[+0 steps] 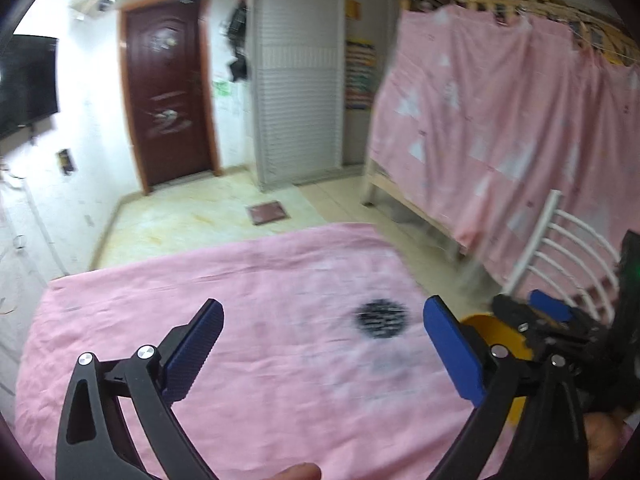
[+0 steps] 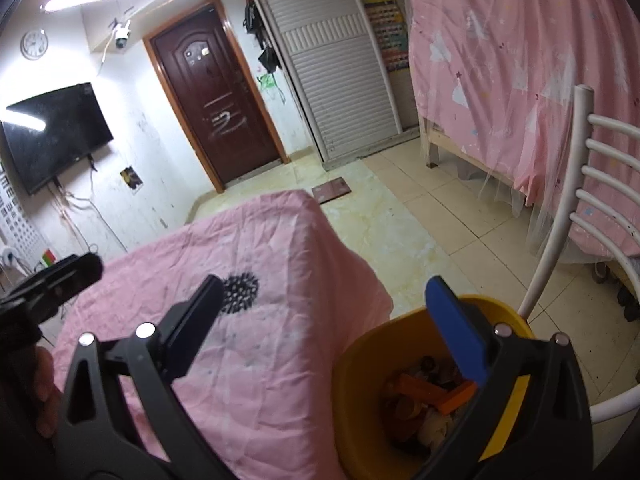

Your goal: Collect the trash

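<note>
Here, round yellow bin (image 2: 360,364), wrinkled cloth (image 2: 256,380)

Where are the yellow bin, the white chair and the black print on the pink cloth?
yellow bin (image 2: 496,306): right wrist view, far rim.
white chair (image 2: 581,128): right wrist view, upright post of its back.
black print (image 1: 382,319): left wrist view, its middle.

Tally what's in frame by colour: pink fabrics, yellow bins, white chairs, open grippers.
Pink fabrics: 2, the table cloth and the bed curtain
Yellow bins: 1, the bin with scraps in it
White chairs: 1, the chair
Open grippers: 2, left gripper, right gripper
Total: 6
</note>
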